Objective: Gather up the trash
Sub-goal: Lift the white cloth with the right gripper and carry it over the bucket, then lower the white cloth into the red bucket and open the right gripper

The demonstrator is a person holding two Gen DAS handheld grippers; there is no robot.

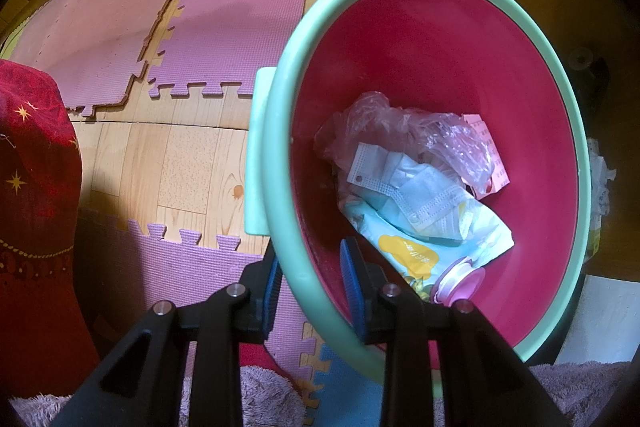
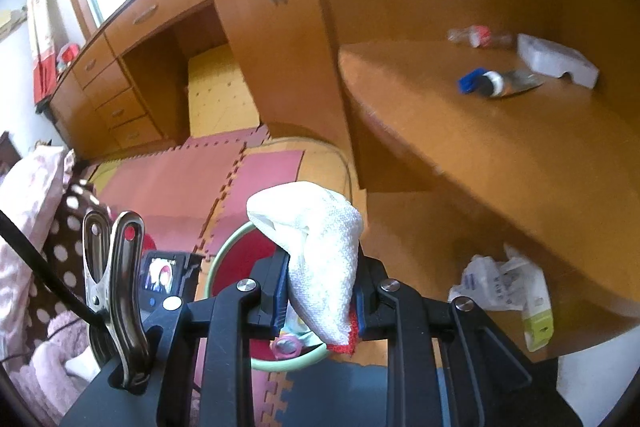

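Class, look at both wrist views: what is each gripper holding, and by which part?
The left gripper clamps the basin by its green rim, one jaw inside, one outside. The right gripper pinches the white paper towel across its lower half.

Purple foam mats [image 1: 224, 27] cover the wood floor [image 1: 188, 163] at ten o'clock. A red starred cloth [image 1: 32, 163] hangs at nine. A wooden desk [image 2: 132, 39] stands at ten o'clock.

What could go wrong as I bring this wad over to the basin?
1. The white tissue wad bulges well above the right gripper, held only low down, so it may slip before reaching the basin.
2. The left gripper pinches just the basin's green rim, so the basin may tilt or slip.
3. More trash, a tube and crumpled wrapper, could be missed.
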